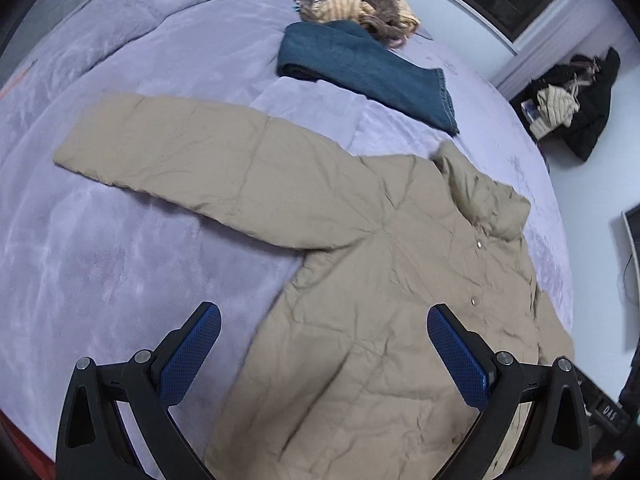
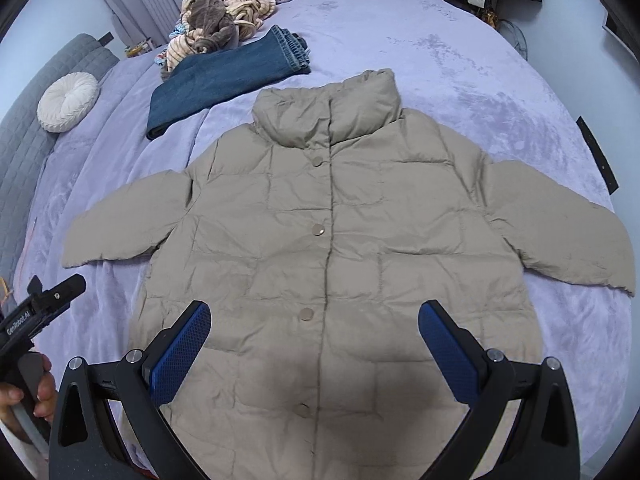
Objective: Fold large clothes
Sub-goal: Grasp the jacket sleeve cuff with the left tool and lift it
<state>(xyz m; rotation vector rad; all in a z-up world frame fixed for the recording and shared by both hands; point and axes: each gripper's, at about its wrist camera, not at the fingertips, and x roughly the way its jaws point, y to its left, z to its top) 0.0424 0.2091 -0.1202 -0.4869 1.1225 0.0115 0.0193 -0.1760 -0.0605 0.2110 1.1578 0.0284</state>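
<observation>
A beige puffer jacket (image 2: 328, 240) lies flat and buttoned on the lilac bed cover (image 2: 460, 60), collar away from me, both sleeves spread out to the sides. In the left wrist view the same jacket (image 1: 360, 320) fills the lower right, with its left sleeve (image 1: 192, 160) stretched across the cover. My left gripper (image 1: 324, 324) hovers open above the jacket's left side near the hem, holding nothing. My right gripper (image 2: 314, 320) hangs open over the lower middle of the jacket front, also holding nothing. The left gripper (image 2: 56, 292) also shows at the left edge of the right wrist view, held by a hand (image 2: 24, 400).
Folded blue jeans (image 2: 224, 76) lie beyond the jacket's collar, with a heap of striped and brown clothes (image 2: 224, 24) behind them. A round white cushion (image 2: 68, 96) rests by the grey headboard (image 2: 24, 128). Dark and cream clothes (image 1: 568, 108) are piled off the bed's far side.
</observation>
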